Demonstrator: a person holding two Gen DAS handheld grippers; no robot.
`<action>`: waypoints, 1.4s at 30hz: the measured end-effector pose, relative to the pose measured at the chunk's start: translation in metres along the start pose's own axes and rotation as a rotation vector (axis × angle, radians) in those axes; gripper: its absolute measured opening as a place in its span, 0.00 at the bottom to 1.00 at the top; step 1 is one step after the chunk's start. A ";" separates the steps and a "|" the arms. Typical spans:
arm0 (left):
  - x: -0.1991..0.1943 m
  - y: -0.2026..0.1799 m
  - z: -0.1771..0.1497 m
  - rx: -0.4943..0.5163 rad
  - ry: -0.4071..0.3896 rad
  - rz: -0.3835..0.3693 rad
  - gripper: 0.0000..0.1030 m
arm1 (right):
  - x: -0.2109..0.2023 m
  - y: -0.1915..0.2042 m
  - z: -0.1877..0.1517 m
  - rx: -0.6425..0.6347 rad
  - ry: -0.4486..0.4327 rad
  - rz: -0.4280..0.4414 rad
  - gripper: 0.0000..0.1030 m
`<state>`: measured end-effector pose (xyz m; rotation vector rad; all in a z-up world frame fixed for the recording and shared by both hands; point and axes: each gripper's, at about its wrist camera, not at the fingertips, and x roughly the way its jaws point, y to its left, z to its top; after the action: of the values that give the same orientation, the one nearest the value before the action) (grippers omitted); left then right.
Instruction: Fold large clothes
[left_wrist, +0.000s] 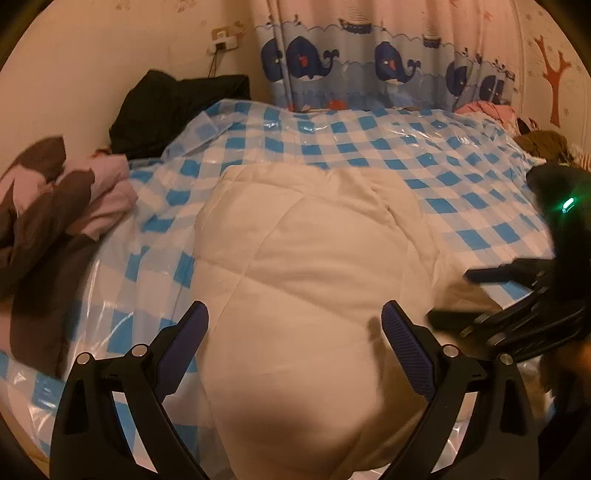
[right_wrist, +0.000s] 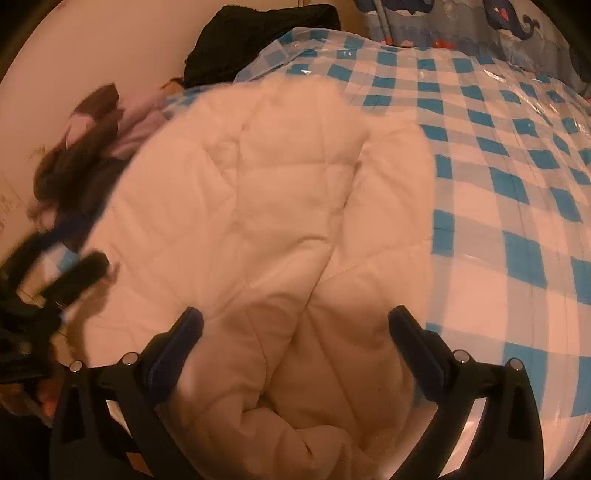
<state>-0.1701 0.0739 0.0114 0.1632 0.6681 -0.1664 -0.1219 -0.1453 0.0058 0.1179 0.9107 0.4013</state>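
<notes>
The cream quilted padded garment (left_wrist: 306, 258) lies lengthwise toward the bed's far edge, directly beneath both the left gripper (left_wrist: 294, 317) and the right gripper (right_wrist: 295, 321), each spread wide and holding nothing.

There is one cream quilted garment (left_wrist: 295, 266) on one bed covered by a blue-and-white checked sheet (left_wrist: 443, 177). Two grippers are in view, the left gripper (left_wrist: 295, 321) and the right gripper (right_wrist: 295, 325), each with two fingers. Beside the wall lie one black garment (left_wrist: 162, 110) and one pink-and-brown pile (left_wrist: 62, 192), and one whale curtain (left_wrist: 369, 66) hangs behind.
</notes>
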 end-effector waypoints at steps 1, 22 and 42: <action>-0.002 0.006 0.001 -0.029 0.020 -0.007 0.88 | -0.019 0.005 0.001 -0.011 -0.053 0.002 0.94; -0.094 0.014 -0.048 -0.266 0.122 0.043 0.89 | -0.113 0.068 -0.086 -0.027 -0.154 -0.137 0.94; -0.106 0.005 -0.056 -0.244 0.128 0.066 0.89 | -0.108 0.079 -0.097 -0.040 -0.072 -0.188 0.93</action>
<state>-0.2842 0.1006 0.0348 -0.0394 0.8033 -0.0104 -0.2799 -0.1215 0.0474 0.0097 0.8342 0.2392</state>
